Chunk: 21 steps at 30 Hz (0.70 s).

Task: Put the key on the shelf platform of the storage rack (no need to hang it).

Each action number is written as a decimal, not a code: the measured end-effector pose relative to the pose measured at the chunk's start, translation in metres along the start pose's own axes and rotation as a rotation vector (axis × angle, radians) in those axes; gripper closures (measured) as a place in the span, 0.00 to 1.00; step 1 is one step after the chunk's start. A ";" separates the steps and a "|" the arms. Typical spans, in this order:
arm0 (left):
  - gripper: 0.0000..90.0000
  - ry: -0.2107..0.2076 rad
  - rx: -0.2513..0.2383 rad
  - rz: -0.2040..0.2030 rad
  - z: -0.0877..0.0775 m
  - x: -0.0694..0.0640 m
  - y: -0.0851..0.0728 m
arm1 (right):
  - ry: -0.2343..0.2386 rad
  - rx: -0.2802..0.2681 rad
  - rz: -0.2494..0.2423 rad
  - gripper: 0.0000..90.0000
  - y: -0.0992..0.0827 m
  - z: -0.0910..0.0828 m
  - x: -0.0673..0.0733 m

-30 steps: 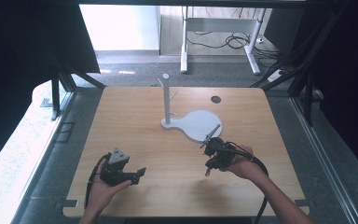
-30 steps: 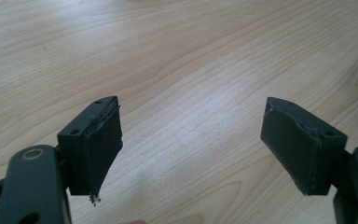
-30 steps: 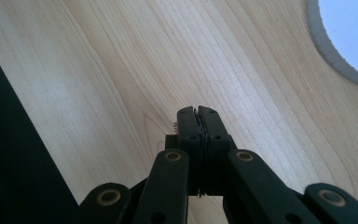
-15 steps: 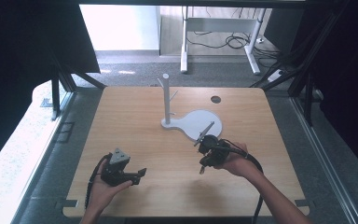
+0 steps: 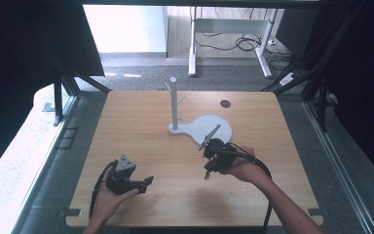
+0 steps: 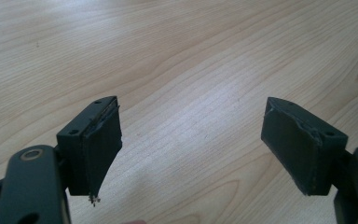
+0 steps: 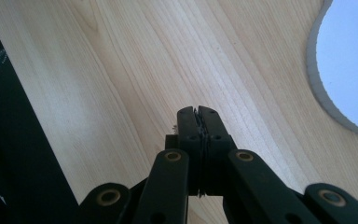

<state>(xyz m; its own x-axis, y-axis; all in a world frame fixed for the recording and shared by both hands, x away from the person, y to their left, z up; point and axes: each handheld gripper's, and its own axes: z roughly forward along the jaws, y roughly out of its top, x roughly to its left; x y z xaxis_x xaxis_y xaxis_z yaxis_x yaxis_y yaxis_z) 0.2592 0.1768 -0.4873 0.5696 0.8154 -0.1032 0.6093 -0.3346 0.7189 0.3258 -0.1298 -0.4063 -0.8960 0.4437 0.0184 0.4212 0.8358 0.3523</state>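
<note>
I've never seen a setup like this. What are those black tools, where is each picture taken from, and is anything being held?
A person sits at a wooden table with a hand-held pincer tool in each hand. One picture looks down from above the table; the other two come from small cameras riding on the tools, looking along their black jaws.

The left gripper rests near the table's front edge. Its own camera shows its jaws wide apart over bare wood, holding nothing.

The right gripper points toward a white stand, a flat rounded base with an upright peg post. Its jaws are pressed together, empty, beside the base's edge.
</note>
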 end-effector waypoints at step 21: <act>0.23 -0.005 0.021 0.011 0.004 -0.003 0.000 | -0.004 -0.009 -0.026 0.99 0.010 -0.004 0.004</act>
<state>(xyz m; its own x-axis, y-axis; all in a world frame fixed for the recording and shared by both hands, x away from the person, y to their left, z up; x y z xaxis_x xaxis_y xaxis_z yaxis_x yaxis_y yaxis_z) 0.2595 0.1730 -0.4897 0.5795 0.8090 -0.0987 0.6142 -0.3539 0.7054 0.3256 -0.1207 -0.3984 -0.9061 0.4230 0.0050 0.3961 0.8444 0.3608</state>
